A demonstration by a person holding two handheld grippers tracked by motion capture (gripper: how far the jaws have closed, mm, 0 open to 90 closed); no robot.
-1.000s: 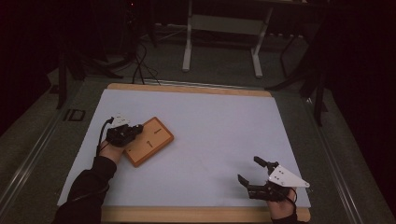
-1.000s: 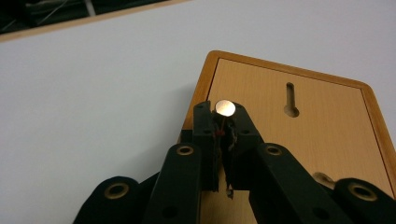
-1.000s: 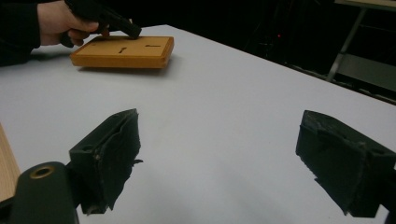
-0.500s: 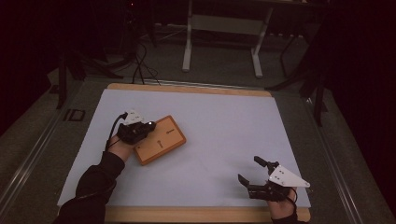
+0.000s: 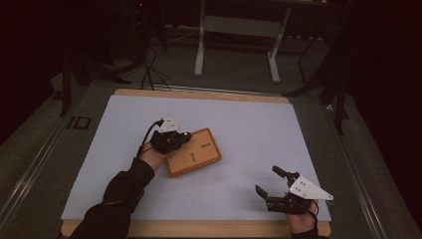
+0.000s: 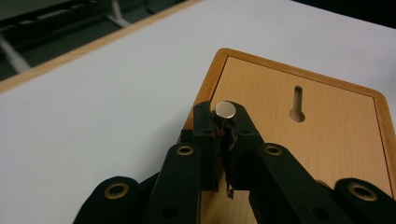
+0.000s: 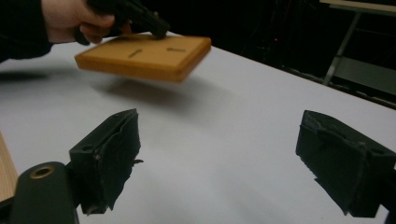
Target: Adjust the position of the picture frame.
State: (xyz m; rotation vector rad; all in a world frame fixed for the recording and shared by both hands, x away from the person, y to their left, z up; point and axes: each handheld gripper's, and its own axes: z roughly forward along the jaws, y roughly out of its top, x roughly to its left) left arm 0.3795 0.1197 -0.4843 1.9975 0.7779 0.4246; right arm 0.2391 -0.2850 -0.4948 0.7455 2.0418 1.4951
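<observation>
We grasp the wooden board point(image 5: 194, 152) with clenched left fingers point(image 5: 185, 137) at its ten o'clock corner; our right gripper point(image 5: 272, 183), fingers released, waits well apart.

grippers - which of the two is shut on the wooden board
The left gripper: its jaws clamp the wooden board at an edge, lifting it. The right gripper stands open, apart.

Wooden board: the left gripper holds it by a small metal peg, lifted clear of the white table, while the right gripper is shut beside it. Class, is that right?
One error: the right gripper is open, holding nothing, as the right gripper view shows. The left gripper does clamp the metal peg of the wooden board, lifted above the white table.
</observation>
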